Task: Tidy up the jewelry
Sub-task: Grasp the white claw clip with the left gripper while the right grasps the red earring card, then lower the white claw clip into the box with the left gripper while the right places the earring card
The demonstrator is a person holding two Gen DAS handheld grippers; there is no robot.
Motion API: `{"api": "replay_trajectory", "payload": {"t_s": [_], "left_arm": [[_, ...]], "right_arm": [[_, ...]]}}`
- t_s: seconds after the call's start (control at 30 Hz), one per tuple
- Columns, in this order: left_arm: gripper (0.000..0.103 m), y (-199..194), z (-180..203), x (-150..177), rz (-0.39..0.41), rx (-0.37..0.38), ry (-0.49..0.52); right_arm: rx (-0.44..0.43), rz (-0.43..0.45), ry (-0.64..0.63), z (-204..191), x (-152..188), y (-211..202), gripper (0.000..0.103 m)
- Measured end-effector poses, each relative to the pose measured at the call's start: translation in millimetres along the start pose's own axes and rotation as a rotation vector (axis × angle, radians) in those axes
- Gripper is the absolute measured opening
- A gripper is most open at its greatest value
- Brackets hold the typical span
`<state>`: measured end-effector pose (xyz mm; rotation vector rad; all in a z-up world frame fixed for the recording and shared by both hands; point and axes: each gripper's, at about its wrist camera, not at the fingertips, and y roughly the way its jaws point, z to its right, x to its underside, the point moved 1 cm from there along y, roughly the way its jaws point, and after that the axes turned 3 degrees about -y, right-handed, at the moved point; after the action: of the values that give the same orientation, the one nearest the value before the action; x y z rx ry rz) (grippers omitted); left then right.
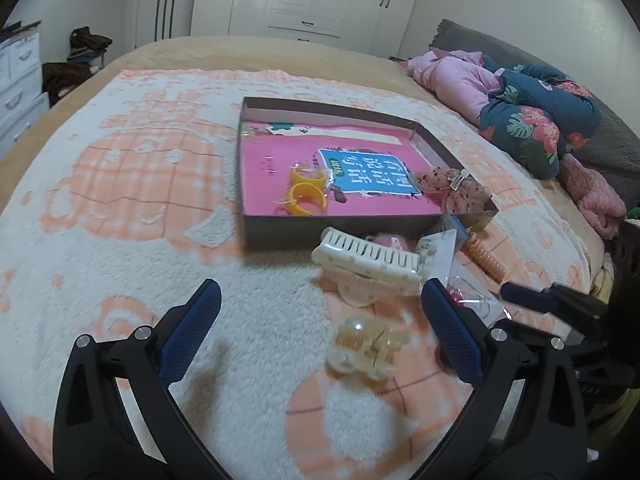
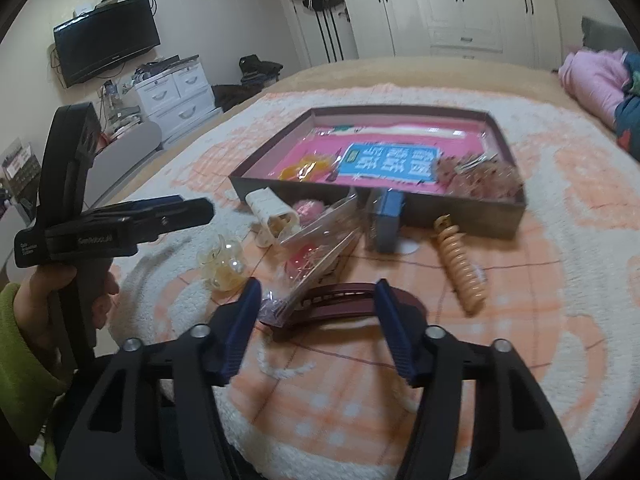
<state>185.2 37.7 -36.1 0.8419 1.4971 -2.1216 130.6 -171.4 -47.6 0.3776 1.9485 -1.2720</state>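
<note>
Fleecy blanket [image 1: 120,240] covers bed.

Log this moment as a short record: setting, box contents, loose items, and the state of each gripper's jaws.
setting: bed with peach-and-white blanket
box: shallow, open, holds yellow bangles, a blue-labelled card, a pink mesh bow
loose items in front of box: white claw clip, clear beaded clip, coiled tan clip, plastic packets, dark red clip
left gripper: jaws open, empty, above the clear beaded clip
right gripper: jaws either side of the dark red clip; contact unclear
</note>
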Motion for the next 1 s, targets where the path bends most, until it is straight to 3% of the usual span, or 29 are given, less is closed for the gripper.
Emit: {"api": "replay_trajectory", "payload": {"t_s": [0.17, 0.27, 0.63, 0.77, 0.83, 1.0], "left_arm": [[0.092, 17, 9, -6, -0.028, 0.04, 0.005], [0.092, 28, 17, -7, -0.042, 0.063, 0.022], [0.091, 58, 13, -10, -0.092, 0.07, 0.021], [0.078, 64, 14, -9, -0.096, 0.092, 0.025], [0.066, 65, 17, -9, -0.09, 0.11, 0.034], [0.066, 62, 21, -10, -0.074, 0.098, 0.057]], "right_arm": [[-0.057, -0.025, 0.044, 7, -3, 14, 0.027], [-0.076, -0.024, 0.056, 11, -5, 16, 0.022], [-0.008, 0.032, 0.029, 29, -10, 2, 0.01], [0.048, 0.047, -0.004, 36, -10, -5, 0.008], [0.062, 0.052, -0.004, 40, -9, -7, 0.008], [0.096, 0.069, 0.006, 50, -6, -17, 0.007]]}}
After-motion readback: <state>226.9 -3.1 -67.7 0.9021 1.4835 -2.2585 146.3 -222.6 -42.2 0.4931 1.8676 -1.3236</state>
